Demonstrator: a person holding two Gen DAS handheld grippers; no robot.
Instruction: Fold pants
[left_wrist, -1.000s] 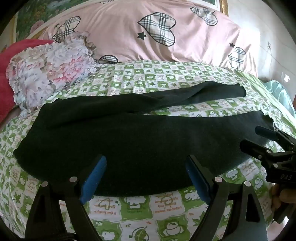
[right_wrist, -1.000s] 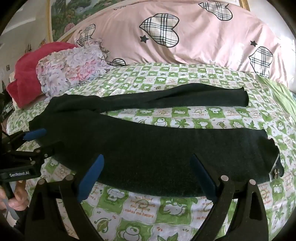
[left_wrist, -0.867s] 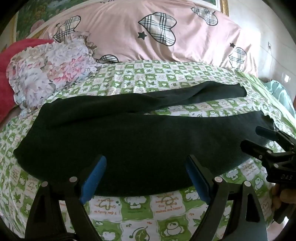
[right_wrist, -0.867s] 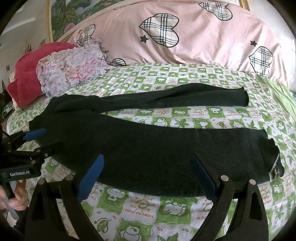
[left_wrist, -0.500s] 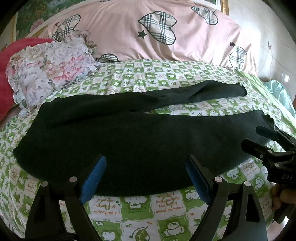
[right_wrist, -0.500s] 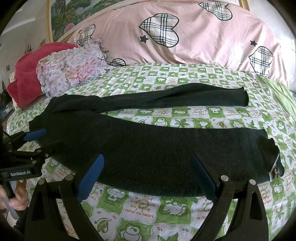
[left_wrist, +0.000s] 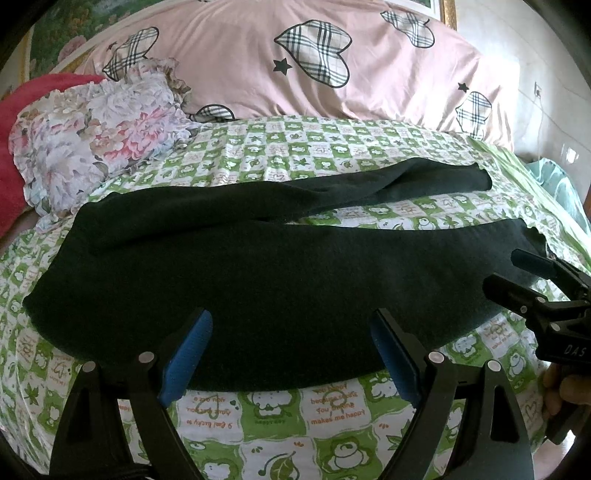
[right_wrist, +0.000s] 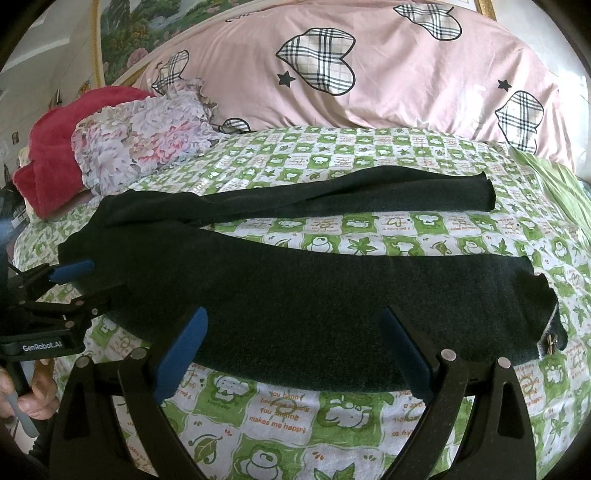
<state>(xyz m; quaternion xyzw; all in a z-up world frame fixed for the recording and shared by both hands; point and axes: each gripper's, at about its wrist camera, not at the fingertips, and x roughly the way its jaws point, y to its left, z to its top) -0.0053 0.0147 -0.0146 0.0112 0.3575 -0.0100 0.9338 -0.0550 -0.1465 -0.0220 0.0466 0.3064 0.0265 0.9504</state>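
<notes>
Black pants (left_wrist: 280, 280) flat on green-checked bedsheet (left_wrist: 332, 155); left gripper (left_wrist: 291, 350), right gripper (right_wrist: 295, 350) spread, seemingly hovering.

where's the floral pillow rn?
Upper left in both views: the floral pillow lies on the bed between the red blanket and pink duvet, just beyond the pants' left end.

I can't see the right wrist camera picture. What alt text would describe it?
Dark pants lie spread on a green-and-white patterned bedsheet, legs apart. The open right gripper hovers at the near edge; the left gripper sits at far left. Behind: a floral pillow and pink quilt.
</notes>
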